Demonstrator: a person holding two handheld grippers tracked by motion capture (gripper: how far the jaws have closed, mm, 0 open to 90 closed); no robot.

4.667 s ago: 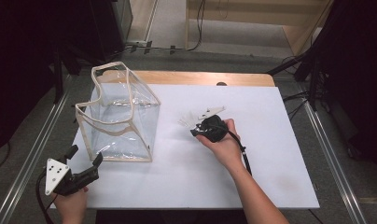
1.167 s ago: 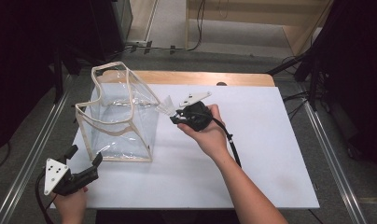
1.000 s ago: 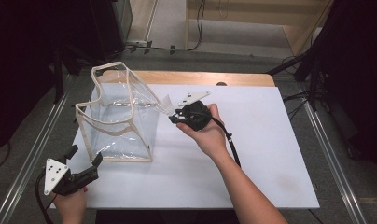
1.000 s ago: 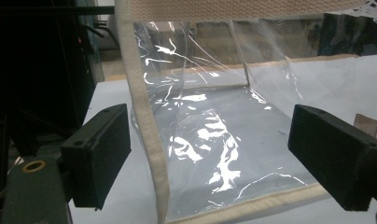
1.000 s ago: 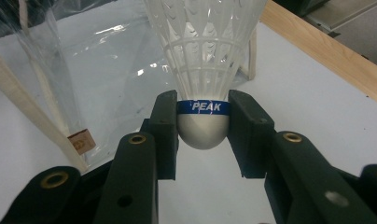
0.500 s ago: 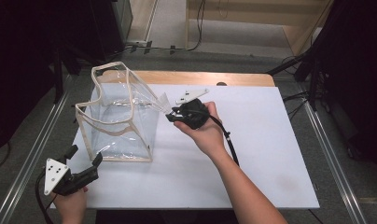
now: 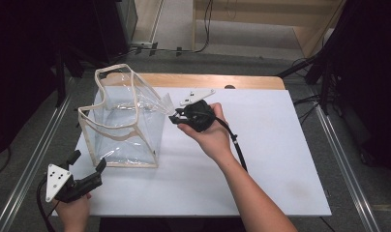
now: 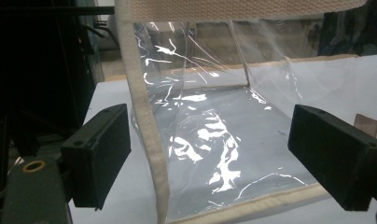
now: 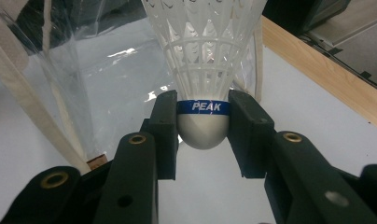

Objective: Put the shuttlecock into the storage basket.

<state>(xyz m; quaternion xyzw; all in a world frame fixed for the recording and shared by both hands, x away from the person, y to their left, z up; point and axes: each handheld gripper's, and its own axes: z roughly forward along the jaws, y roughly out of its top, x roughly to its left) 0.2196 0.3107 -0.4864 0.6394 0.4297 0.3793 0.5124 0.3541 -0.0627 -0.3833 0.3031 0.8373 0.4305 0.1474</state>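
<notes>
A clear plastic bag (image 7: pixel 123 123) with cream fabric edging stands upright on the left of the white table (image 7: pixel 261 159). My right gripper (image 7: pixel 176 116) is shut on a white shuttlecock (image 9: pixel 203 70) by its cork base with a blue band, and holds it in the air at the bag's right top edge. In the high view the shuttlecock (image 7: pixel 165 104) has its feathers toward the bag's opening. My left gripper (image 7: pixel 87 169) stands open near the table's front left corner, its jaws pointing at the bag (image 8: pixel 210 140), nothing between them.
A bare wooden strip (image 7: pixel 232 81) runs along the table's far edge. Metal rails (image 7: pixel 343 159) flank the table on both sides. A black cable (image 7: pixel 237 147) trails from my right gripper along the forearm.
My right gripper picked the shuttlecock up from the table's middle, then carried it left and up to the bag's top right edge. My left gripper has stayed still.
</notes>
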